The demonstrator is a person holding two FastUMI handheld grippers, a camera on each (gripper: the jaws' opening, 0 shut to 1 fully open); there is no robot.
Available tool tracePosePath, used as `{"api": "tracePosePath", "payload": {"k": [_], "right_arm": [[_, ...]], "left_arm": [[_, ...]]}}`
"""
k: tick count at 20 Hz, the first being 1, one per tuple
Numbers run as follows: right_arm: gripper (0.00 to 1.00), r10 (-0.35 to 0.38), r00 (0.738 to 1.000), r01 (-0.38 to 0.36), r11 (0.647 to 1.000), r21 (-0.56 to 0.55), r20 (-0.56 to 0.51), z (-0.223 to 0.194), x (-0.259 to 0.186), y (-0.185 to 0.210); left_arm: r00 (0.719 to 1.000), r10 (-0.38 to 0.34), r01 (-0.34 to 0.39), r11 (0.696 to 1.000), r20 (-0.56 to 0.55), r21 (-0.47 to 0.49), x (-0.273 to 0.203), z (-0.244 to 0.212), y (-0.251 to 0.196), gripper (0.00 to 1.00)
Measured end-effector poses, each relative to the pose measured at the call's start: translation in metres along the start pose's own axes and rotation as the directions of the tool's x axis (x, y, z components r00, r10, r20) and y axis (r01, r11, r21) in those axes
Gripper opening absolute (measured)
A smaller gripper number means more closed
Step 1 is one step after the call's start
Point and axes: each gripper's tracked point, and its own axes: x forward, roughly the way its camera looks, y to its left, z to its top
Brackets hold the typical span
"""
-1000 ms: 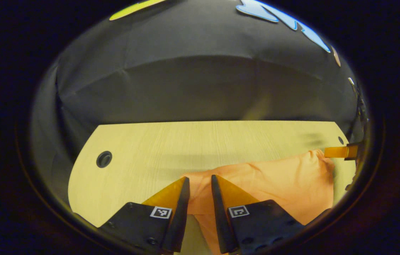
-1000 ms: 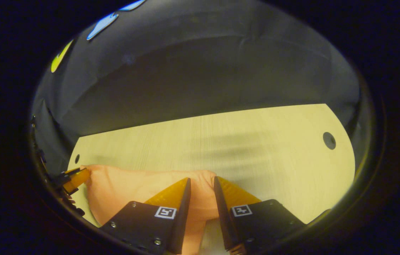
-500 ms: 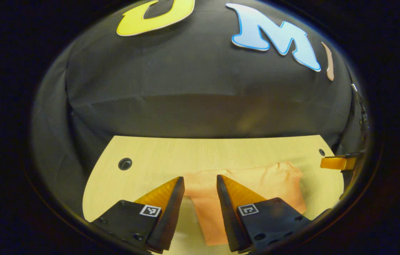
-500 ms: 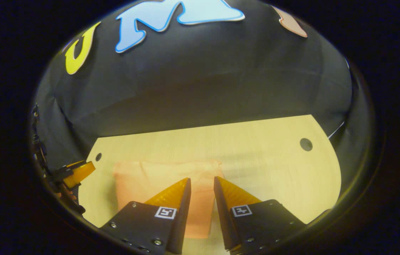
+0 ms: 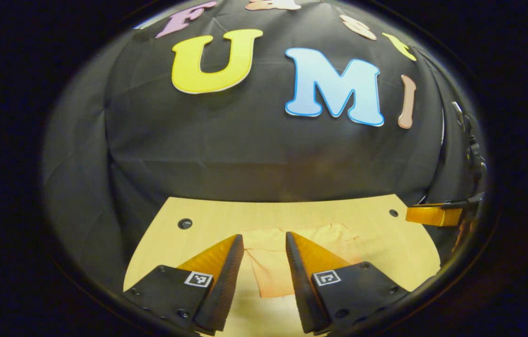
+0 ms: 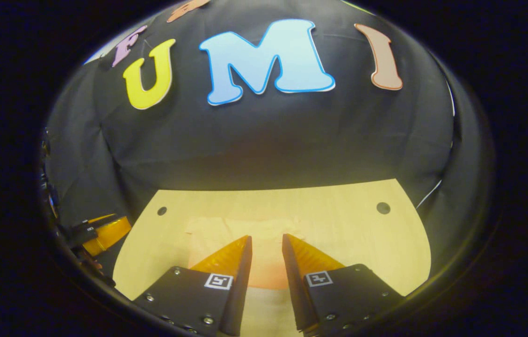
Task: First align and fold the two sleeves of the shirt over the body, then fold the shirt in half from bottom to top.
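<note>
A recording booth: black cloth wall (image 5: 254,150) behind a pale wooden table (image 6: 338,234) with cable holes.

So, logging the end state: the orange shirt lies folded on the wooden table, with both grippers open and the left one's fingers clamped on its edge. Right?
Not quite. In the left gripper view the left gripper is open above the shirt, its fingers apart and gripping nothing. The rest holds: the shirt lies folded on the table and the right gripper is open too.

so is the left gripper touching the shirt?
Apart. Left gripper view: left gripper open above the table, the folded shirt lying flat below, between its fingers.
</note>
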Motion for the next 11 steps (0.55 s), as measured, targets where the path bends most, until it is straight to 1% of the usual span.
{"api": "tracePosePath", "payload": {"k": [3,4,6,9,11], "right_arm": [[0.42,0.016,0.999,-0.015,1.000,-0.016,0.045,-0.005,-0.037,0.015],[0.42,0.018,0.998,-0.017,1.000,-0.024,0.060,-0.007,-0.048,0.019],[0.42,0.030,0.995,-0.027,0.999,-0.034,0.093,-0.011,-0.070,0.029],[0.42,0.045,0.990,-0.038,0.998,-0.050,0.137,-0.016,-0.097,0.040],[0.42,0.049,0.986,-0.041,0.998,-0.055,0.158,-0.019,-0.110,0.046]], "left_arm": [[0.999,-0.009,0.009,1.000,0.051,0.003,-0.040,0.010,-0.006,0.62],[0.998,-0.007,0.007,1.000,0.067,0.003,-0.052,0.011,-0.008,0.64],[0.995,-0.002,0.001,1.000,0.101,0.005,-0.077,0.017,-0.014,0.63],[0.991,-0.004,0.002,1.000,0.136,0.014,-0.105,0.022,-0.022,0.62],[0.989,-0.006,0.002,1.000,0.146,0.025,-0.119,0.019,-0.025,0.63]]}}
